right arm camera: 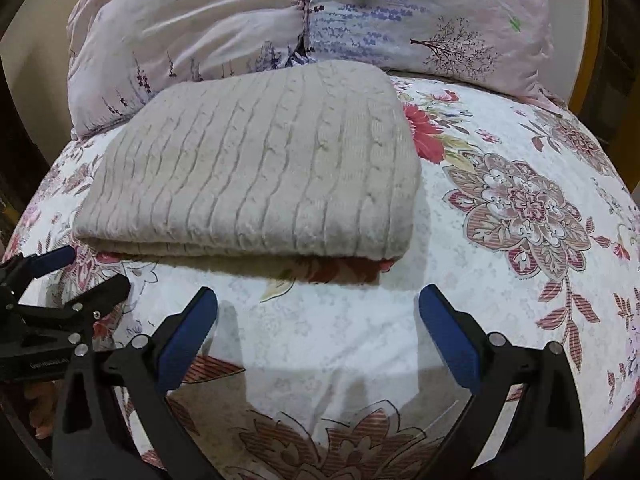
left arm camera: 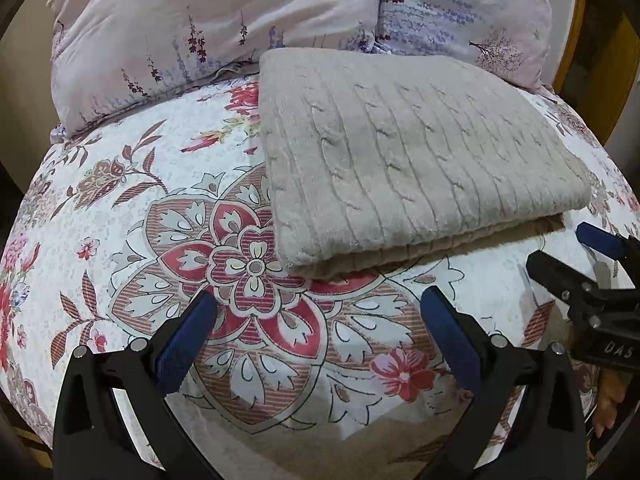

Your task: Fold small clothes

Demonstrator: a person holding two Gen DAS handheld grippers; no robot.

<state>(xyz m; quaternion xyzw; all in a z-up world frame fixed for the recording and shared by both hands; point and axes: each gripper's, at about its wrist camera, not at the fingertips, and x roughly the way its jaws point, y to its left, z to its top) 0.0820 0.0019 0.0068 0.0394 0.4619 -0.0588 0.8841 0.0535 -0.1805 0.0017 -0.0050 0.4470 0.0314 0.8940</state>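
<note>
A beige cable-knit sweater (left arm camera: 416,160) lies folded into a thick rectangle on the floral bedsheet (left arm camera: 120,208). It also shows in the right wrist view (right arm camera: 256,168). My left gripper (left arm camera: 318,304) is open and empty, held above the sheet just in front of the sweater's near edge. My right gripper (right arm camera: 318,300) is open and empty, in front of the sweater's near right corner. The right gripper shows at the right edge of the left wrist view (left arm camera: 560,252). The left gripper shows at the left edge of the right wrist view (right arm camera: 92,268).
Two pale pink pillows with a lavender print (left arm camera: 224,28) (right arm camera: 432,20) lie behind the sweater at the head of the bed. A wooden bed frame (right arm camera: 596,36) curves along the far right. Bare floral sheet (right arm camera: 512,208) lies to the sweater's right.
</note>
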